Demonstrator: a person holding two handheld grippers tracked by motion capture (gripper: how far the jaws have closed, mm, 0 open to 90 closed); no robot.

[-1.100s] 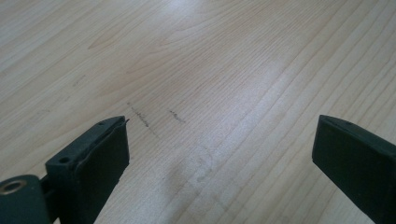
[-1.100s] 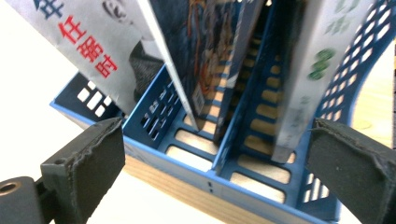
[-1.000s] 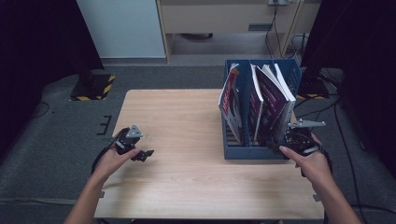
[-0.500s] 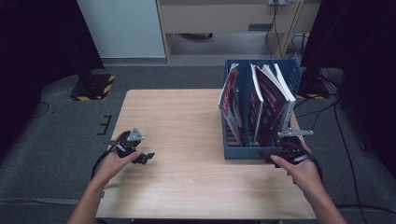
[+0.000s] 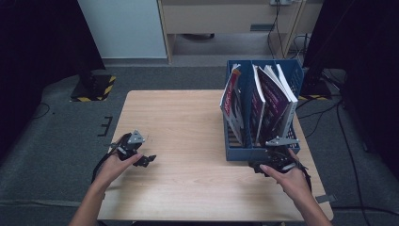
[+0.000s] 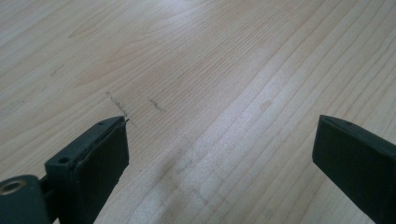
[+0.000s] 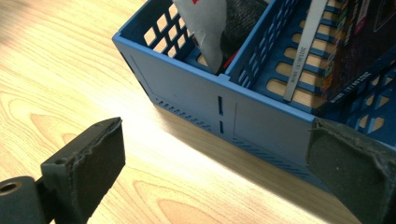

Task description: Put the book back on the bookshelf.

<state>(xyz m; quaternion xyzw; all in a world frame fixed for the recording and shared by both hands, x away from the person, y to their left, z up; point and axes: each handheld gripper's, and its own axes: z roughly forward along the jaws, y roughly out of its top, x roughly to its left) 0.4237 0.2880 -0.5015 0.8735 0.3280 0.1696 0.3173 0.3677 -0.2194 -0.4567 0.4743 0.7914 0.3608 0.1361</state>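
Right gripper view: jaws wide at the rack's front wall

Right gripper (image 7: 212, 179) stands with its jaws wide apart and empty, just short of the blue plastic slotted file rack (image 7: 261, 121), which sits at the right end of the light wooden table (image 7: 70, 84). Purple-covered magazines (image 5: 263, 101) lean loosely in its compartments. Pushing forward from here would likely strike the rack's wall and slide it toward the table's edge; a grab reaching in at this low angle could snag a divider or tip the leaning magazines. Left gripper (image 6: 219, 158), also wide and empty, hovers over bare wood well apart, too far to steady the rack
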